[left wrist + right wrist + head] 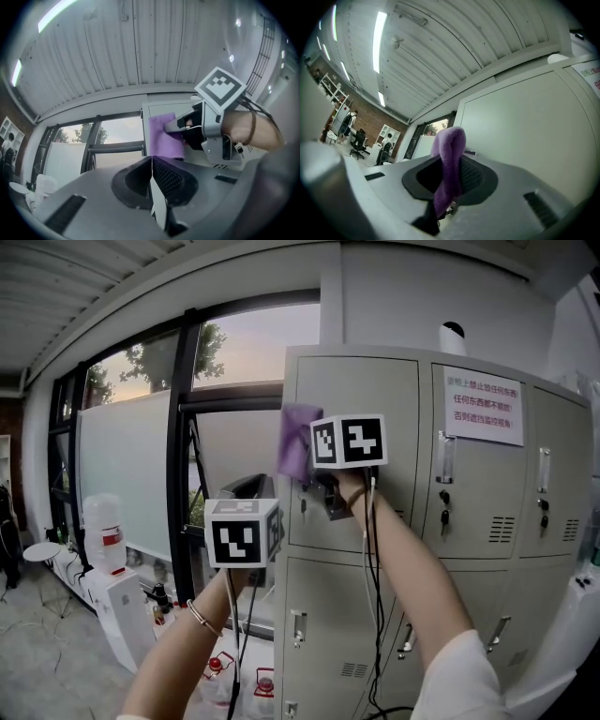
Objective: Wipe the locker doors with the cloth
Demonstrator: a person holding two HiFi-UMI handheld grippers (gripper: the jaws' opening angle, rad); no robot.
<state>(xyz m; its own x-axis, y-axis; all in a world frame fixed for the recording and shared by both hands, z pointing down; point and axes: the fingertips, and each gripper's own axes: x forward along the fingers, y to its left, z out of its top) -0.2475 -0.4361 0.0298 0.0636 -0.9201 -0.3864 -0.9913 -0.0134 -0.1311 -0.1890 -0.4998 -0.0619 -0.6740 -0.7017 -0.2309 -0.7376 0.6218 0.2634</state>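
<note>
In the head view, your right claw is raised at the centre of the frame. It holds the purple cloth against the upper left locker door, near that door's left edge. Your left claw hangs lower and further left, off the lockers and in front of the window. Every locker door in sight is closed, so nothing of their insides shows. Keys hang in the locks of the doors at the right, and a paper notice is stuck on the upper middle door. At lower left a water dispenser carries a jug.

In the left gripper view, your left claw's jaws are pressed together at bottom centre with nothing between them. Just above them, the right claw holds the cloth spread at the top left corner of the lockers.

In the right gripper view, your right claw is clamped on the cloth. It bunches up from between the jaws at centre, beside the plain door face filling the right of the frame.
</note>
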